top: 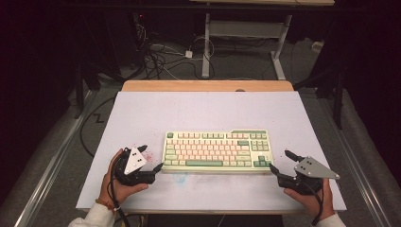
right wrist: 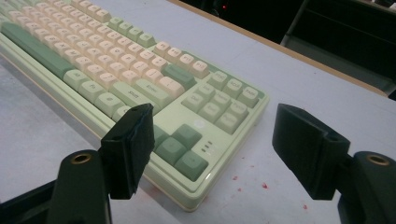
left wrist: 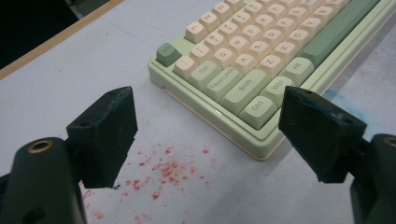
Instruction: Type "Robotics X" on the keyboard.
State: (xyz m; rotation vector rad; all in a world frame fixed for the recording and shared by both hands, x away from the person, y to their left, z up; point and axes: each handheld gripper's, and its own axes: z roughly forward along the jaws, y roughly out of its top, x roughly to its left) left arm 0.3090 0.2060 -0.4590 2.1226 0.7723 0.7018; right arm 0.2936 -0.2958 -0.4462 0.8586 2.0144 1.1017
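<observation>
One keyboard (top: 217,151), pale green with cream keys, lies flat near the front edge of the tabletop (top: 203,109), roughly midway between its left and right edges and square to them. Both of its short ends are approached but not yet gripped. The left gripper (top: 152,160) is at the keyboard's front-left corner with jaws apart and nothing between the pads; one jaw tip stands just beside that corner. The right gripper (top: 280,161) stands at the front-right corner, jaws likewise apart and empty, straddling the corner without pressing on it. Red specks (left wrist: 159,170) mark the tabletop beside the left end. Judgement: approach is nearly complete; closing on the keyboard and any lift or shift remain.
</observation>
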